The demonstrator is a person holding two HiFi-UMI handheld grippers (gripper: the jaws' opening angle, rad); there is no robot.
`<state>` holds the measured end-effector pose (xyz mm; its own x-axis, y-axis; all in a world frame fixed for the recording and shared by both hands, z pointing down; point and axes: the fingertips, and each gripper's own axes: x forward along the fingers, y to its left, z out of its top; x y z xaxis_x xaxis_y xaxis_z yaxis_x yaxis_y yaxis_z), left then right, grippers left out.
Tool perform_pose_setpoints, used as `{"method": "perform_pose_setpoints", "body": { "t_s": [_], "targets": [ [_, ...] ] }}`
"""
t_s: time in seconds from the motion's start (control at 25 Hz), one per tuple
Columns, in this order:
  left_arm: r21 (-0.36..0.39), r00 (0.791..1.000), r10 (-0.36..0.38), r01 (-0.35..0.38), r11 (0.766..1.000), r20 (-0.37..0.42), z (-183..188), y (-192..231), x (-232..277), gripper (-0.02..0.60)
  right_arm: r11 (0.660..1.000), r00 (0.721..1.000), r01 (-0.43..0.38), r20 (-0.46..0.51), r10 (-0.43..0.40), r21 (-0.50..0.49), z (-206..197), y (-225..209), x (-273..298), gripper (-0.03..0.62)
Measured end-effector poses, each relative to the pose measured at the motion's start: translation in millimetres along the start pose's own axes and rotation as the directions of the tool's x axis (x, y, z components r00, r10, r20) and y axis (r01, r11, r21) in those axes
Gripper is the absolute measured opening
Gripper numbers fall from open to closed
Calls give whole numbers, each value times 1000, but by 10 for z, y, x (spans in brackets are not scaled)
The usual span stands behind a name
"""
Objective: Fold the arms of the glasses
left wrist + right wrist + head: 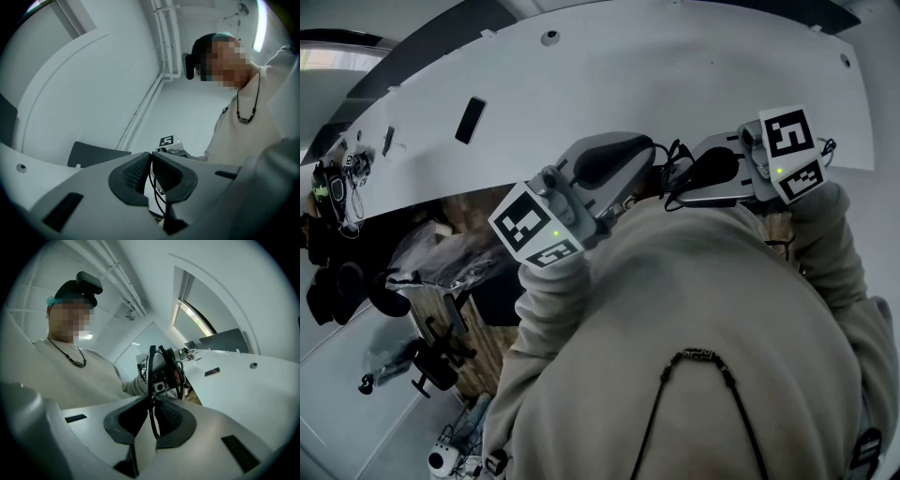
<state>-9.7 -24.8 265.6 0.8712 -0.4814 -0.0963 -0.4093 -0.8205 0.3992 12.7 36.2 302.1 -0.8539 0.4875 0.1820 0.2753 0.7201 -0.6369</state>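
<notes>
Both grippers are raised in front of the person's pale top (722, 309), facing each other; the white table (675, 75) lies beyond and below them, so the work is done in the air, not on the surface.

Glasses (151, 373): thin dark frame, held between the two grippers, off the table; in the right gripper view one slim dark bar runs straight down into the jaws, with curved rims looping just beyond it, in front of the other gripper.

Right gripper (151, 401): jaws narrow, pinched on that slim bar; pads pressing it from both sides.

Left gripper (150, 157): jaws nearly together, tips meeting; thin dark strands of the frame run down from the pinch through the gap below, so I read it as gripping a thin part too.

Progress, as a judgement: fold is under way, not finished; the frame is held at two places, which fits one side steadying while the other swings an arm in; whether either arm already lies flat against the rims cannot be told; setting the pair down is left.

Orientation: long axis runs from one gripper to the other, roughly level across the chest; seen nearly edge-on from the right gripper.
</notes>
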Motion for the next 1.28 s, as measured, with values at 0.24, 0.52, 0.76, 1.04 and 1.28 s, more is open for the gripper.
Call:
{"method": "perform_pose_setpoints", "body": {
  "t_s": [0.24,0.52,0.76,1.04,1.28],
  "targets": [
    [12,1000,-12,12,1000,4,10,-45,7,23,1000,1000,0,3,0,2,-16,-12,-6,60],
    [30,1000,-25,25,999,1,26,-83,2,23,1000,1000,10,4,-11,8,-26,-39,-9,60],
    [38,1000,-27,26,999,6,59,-103,11,23,1000,1000,11,10,-11,8,-4,-47,-27,60],
    [48,1000,-28,27,998,8,77,-128,5,23,1000,1000,10,8,-10,17,7,-72,-32,60],
    [30,1000,-19,19,999,19,58,-120,-11,23,1000,1000,7,7,-7,14,-4,-72,-21,60]
  ]
}}
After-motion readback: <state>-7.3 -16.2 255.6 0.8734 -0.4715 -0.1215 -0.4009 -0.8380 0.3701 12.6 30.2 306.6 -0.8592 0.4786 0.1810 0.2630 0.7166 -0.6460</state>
